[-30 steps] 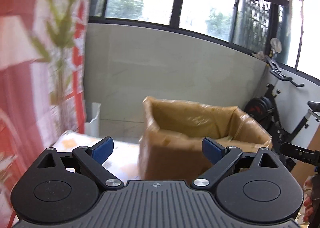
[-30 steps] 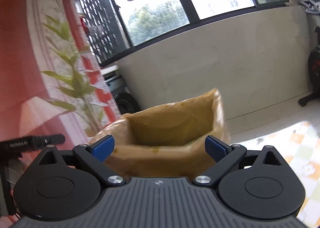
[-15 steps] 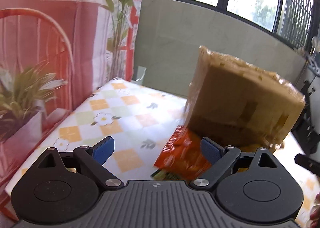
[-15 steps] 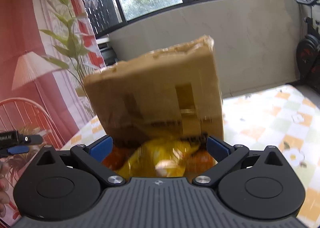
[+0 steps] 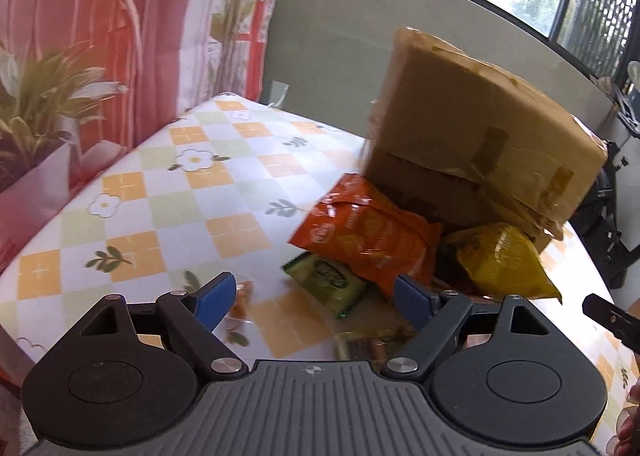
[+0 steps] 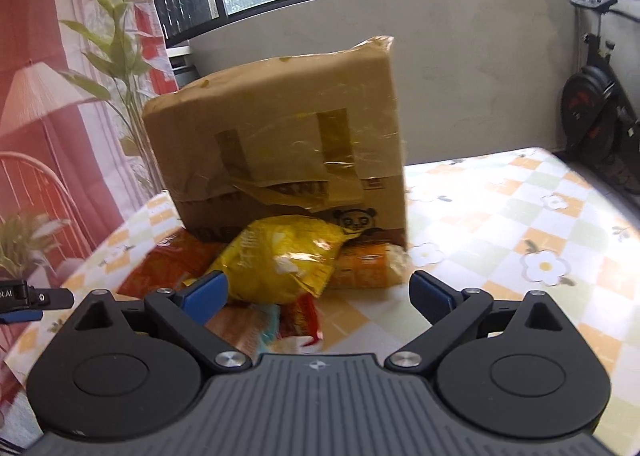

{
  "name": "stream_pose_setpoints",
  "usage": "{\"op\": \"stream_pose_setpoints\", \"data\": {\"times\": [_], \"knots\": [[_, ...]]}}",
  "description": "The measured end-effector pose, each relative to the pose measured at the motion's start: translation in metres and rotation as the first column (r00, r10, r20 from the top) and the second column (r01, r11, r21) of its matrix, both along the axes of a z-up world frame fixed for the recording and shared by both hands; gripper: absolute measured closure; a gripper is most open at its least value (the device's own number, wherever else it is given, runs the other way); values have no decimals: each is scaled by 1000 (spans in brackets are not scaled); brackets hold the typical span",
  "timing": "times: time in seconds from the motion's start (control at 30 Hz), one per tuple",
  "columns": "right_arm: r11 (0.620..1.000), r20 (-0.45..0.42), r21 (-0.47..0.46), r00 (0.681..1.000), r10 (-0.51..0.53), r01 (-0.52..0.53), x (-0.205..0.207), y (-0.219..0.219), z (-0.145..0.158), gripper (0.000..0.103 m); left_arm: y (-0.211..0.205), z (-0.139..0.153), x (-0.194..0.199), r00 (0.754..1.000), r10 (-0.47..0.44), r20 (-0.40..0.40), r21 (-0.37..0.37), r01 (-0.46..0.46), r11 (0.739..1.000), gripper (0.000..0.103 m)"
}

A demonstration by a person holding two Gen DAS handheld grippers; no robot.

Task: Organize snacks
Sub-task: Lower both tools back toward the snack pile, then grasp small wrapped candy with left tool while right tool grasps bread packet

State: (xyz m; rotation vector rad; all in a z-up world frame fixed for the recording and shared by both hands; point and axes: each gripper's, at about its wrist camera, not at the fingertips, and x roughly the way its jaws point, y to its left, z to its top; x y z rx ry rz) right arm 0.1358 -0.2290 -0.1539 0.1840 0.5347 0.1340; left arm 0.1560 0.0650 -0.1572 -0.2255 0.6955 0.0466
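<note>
- Left gripper: jaws wide but have just been closing a bit, nothing pinched. The flat green packet and a small clear-wrapped orange sweet lie on the cloth btwn/below the blue pads, untouched.
- Right gripper: also wide, just closing slightly, empty. The crinkly yellow foil snack bag sits at 12 o'clock of it, just past the tips.
- Snacks are heaped at the foot of the taped brown cardboard box, which stands tilted on top of the pile on the flower-check tablecloth. The orange foil bag is at 1 o'clock in left view, w/ the yellow bag at 3 o'clock of it.
- Step in hand, I'd judge: first pick from the pile.
- Do it well: take a loose outer piece first – green packet for left, yellow bag for right. Bags the box leans on could tip it if yanked.
- Grip the foil bags by a sealed edge or corner; puffy middles slip and crush.
- Under the yellow bag there's a red-and-white packet, probably pinned; view's blurry, can't tell how many lie below.
- Keep the two tools apart: the other gripper's tip shows at 3 o'clock in left view.
</note>
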Motion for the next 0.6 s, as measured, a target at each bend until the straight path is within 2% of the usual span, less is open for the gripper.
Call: {"op": "stream_pose_setpoints", "data": {"times": [0.07,0.13,0.3,0.43,0.5,0.6], "knots": [[1000,2,-23,1000,-4,4,-4,-3,-2,11,-5,-2,-2,1000,-10,2,5,10,1000,16],[999,-11,-39,1000,-4,3,-6,-5,-5,21,-10,-6,0,1000,-14,-5,7,14,1000,16],[999,-39,-37,999,24,-26,-4,-8,-12,39,-12,-10,1,1000,-12,-8,16,13,1000,20],[998,-79,-23,996,50,-52,4,-1,-23,46,3,-10,3,1000,5,-9,9,-5,1000,22],[997,-104,-30,992,72,-75,7,6,-29,47,14,-9,8,1000,3,-25,-12,-3,1000,23],[993,-149,-50,984,101,-110,11,14,-41,46,37,-7,13,1000,22,-4,-59,-22,998,24]]}}
